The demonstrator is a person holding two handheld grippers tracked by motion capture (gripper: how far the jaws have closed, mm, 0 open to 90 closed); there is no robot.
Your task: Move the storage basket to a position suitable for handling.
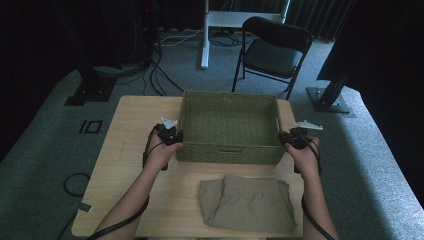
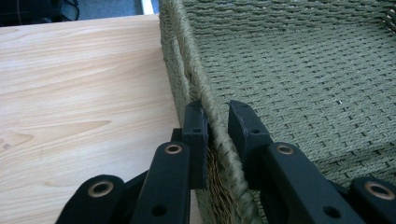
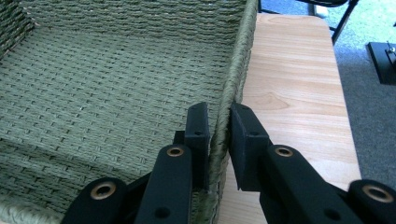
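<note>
Olive-green woven fibre makes up the rectangular basket (image 1: 227, 125) standing toward the far side of my pale wooden table (image 1: 130, 165), and its flat plaited floor holds nothing. My left gripper (image 2: 215, 122) has its two black jaws astride the basket's left wall, one outside and one inside, closed onto the corded rim so the weave is pinched between them. My right gripper (image 3: 218, 122) does the same on the right wall, jaws clamped on the rim there, the inner one over the basket floor and the outer one over the table. From the high view both grippers sit at the near corners of the basket, my hands wrapped around them, cables trailing back along my forearms. A slot handle is cut into the near wall. Folded khaki shorts (image 1: 247, 202) with a gathered waistband lie on the table just in front of the basket, apart from it; their near edge almost reaches the table's lip
</note>
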